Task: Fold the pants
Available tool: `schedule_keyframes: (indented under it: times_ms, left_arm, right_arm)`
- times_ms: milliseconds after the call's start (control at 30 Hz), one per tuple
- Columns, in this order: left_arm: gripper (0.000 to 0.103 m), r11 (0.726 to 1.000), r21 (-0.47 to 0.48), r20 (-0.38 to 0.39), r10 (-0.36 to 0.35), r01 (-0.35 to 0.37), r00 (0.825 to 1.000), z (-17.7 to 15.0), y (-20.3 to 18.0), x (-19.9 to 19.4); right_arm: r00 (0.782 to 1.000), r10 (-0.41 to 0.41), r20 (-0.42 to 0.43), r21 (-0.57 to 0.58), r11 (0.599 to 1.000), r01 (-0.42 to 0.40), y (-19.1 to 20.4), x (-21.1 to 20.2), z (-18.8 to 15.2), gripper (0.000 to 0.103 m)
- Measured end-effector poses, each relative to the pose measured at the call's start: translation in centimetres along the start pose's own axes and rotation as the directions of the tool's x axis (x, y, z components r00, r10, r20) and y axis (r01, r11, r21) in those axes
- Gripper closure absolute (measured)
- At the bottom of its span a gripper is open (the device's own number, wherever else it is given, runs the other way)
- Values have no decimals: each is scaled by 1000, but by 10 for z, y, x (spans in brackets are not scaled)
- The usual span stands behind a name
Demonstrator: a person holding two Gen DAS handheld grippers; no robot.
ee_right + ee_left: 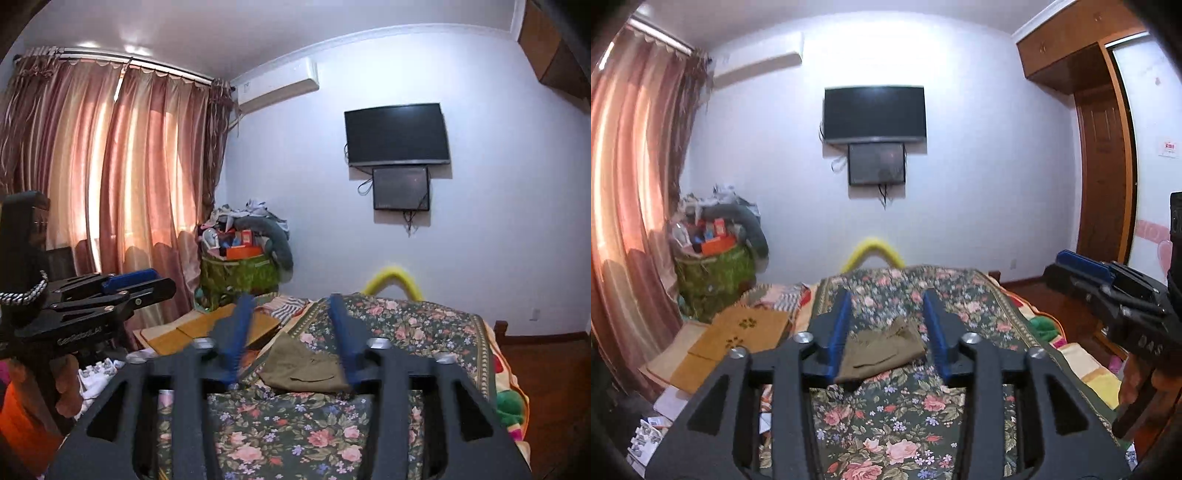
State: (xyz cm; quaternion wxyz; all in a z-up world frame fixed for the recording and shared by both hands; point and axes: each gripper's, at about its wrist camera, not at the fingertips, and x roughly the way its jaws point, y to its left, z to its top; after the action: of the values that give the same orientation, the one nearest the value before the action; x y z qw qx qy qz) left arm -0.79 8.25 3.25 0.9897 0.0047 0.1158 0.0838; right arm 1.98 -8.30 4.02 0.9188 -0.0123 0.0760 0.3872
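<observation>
Pants (pixel 882 350) look folded – a compact olive bundle lying mid-bed (pixel 960 295), in line with the wall TV (pixel 874 113). Left hand-held gripper (pixel 889 299) and right hand-held gripper (pixel 290 306) both hang above the bed, jaws apart, nothing between the pads. Judgement: fold seems done or close. If finishing, check the bundle's edges are square – press stray corners flat, don't re-pinch or drag the top layer.
</observation>
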Motion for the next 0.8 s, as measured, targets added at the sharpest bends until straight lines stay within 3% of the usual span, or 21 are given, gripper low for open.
schedule_keyframes:
  times_ms: [33,167,367,467,800]
  left_arm:
    - [53,1000,-4,11,-2,2,1000,0,-1,-5]
    - [24,999,-44,41,1,1,999,-4,2,-18]
    - [11,998,-49,63,27,-24,998,-8,2,-28]
    - [4,998,-65,65,32,-27,997,-11,2,-29]
    - [1,996,-83,61,37,-32,997,-15,4,-30]
  right_arm:
    - [1000,-9,7,0,1000,9,1,-3,0,42]
    - [998,-51,27,-2,999,51,5,-6,-1,22]
    - [998,-65,25,12,998,65,8,-13,-6,0]
    - [997,-75,21,-1,997,75,10,-13,-7,0]
    - [997,-75,19,8,997,75,14,-18,-11,0]
